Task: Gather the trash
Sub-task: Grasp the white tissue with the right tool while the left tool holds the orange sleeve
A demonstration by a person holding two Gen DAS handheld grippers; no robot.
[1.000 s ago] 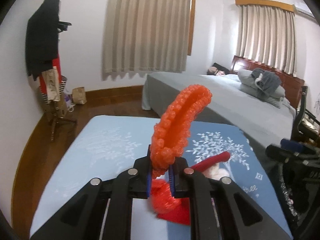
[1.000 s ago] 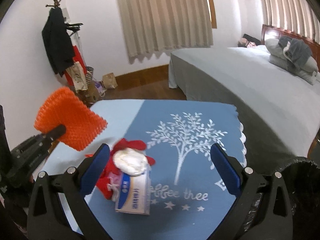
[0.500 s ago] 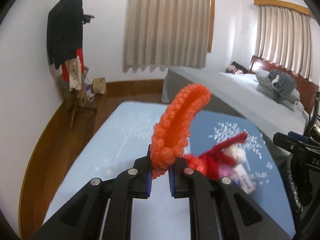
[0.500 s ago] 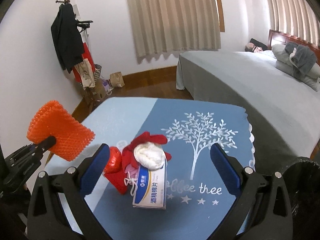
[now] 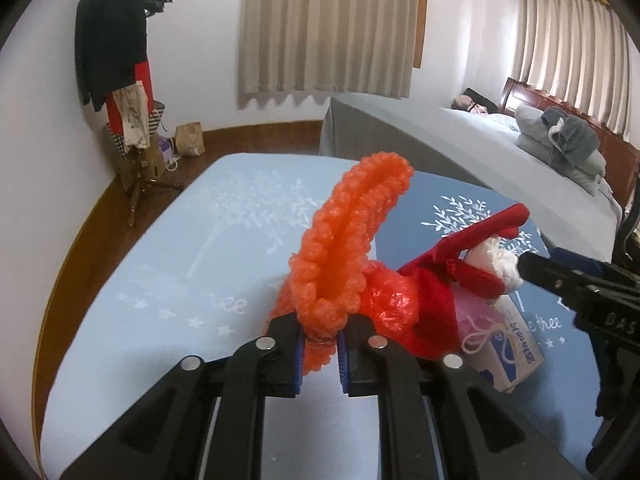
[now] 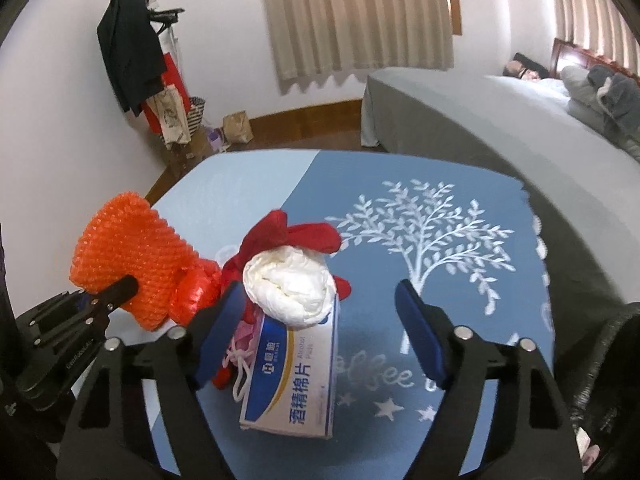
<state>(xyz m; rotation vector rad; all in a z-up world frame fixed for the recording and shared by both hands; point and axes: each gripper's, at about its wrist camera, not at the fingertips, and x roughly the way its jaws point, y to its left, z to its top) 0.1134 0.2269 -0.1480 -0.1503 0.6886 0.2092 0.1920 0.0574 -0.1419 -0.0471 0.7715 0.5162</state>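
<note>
My left gripper (image 5: 319, 346) is shut on a piece of orange bubble wrap (image 5: 348, 236), held above the blue tablecloth; it shows at the left of the right wrist view (image 6: 128, 264). A trash pile lies on the table: a white-and-blue alcohol pad box (image 6: 296, 376), a crumpled white tissue (image 6: 292, 284) on top of it, red cloth (image 6: 296, 236), a red plastic bag (image 5: 390, 300) and a pink piece with string (image 6: 240, 344). My right gripper (image 6: 318, 328) is open, its jaws on either side of the box and tissue.
The table (image 6: 440, 208) has a blue cloth with a white tree print. A grey bed (image 6: 480, 112) stands behind on the right. A coat rack with clothes (image 5: 116, 52) stands at the left wall. A black bag's rim (image 6: 612, 360) shows at the lower right.
My right gripper has come closer to the trash pile, so the box and tissue now sit between its jaws. My left gripper has drawn back with the bubble wrap still in it.
</note>
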